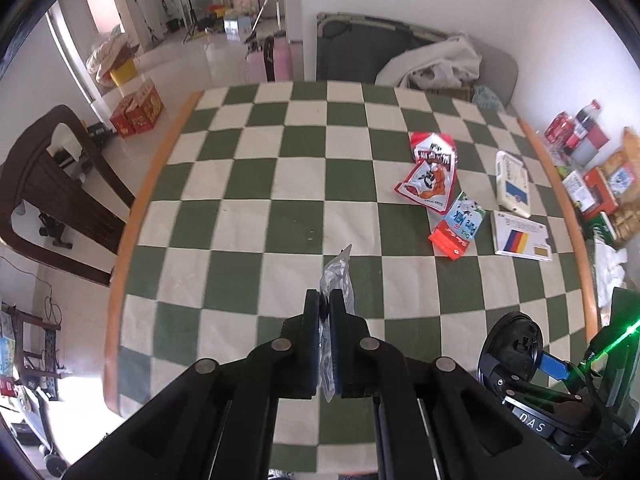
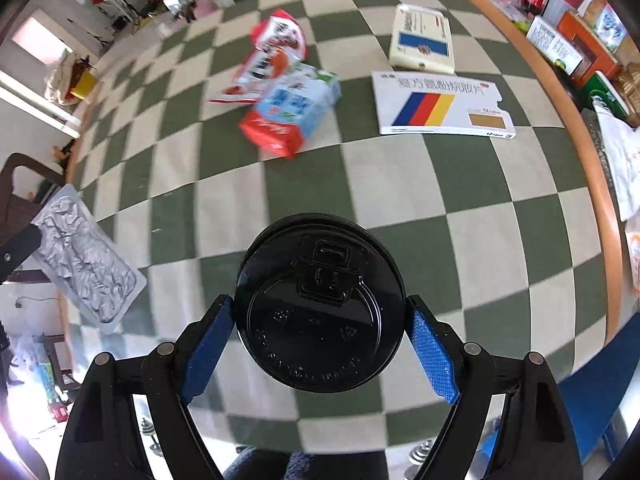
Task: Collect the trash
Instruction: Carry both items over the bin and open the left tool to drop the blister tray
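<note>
The left tool [image 1: 325, 312] is clamped narrow on a crumpled silver blister pack [image 1: 338, 276], which stands on edge between the black fingers [image 1: 311, 320] and pokes out toward 12 o'clock above the green-and-cream checkered surface [image 1: 256, 184]. In the right wrist view the same blister pack [image 2: 86, 264] shows broadside at 9 o'clock, its foil face wrinkled, lifted off the cloth.

The right tool [image 2: 320, 320] grips a round black cup lid [image 2: 320, 304] by its rim, one blue pad [image 2: 208, 352] on either side, the lid's top facing the camera. In the left wrist view this lid [image 1: 514, 344] and the right tool [image 1: 532, 376] sit at 4 o'clock, near the surface's near edge.

More trash lies on the cloth. A red-and-white snack bag [image 1: 430, 168] rests at 1 o'clock from the left tool, and a blue-and-white milk carton [image 1: 460, 226] with a red end touches its near corner. Just beside the carton, toward 3 o'clock, lies a flat white medicine box [image 1: 522, 236] striped blue, red and yellow; beyond it, a cream box [image 1: 512, 178] with a blue rectangle. From the right wrist these appear at 11 to 1 o'clock: snack bag [image 2: 272, 60], milk carton [image 2: 296, 108], medicine box [image 2: 436, 104], cream box [image 2: 422, 38].

A dark wooden chair [image 1: 56, 184] stands off the surface at 9 o'clock, and red cartons [image 1: 138, 112] sit on the floor at 10 o'clock.
</note>
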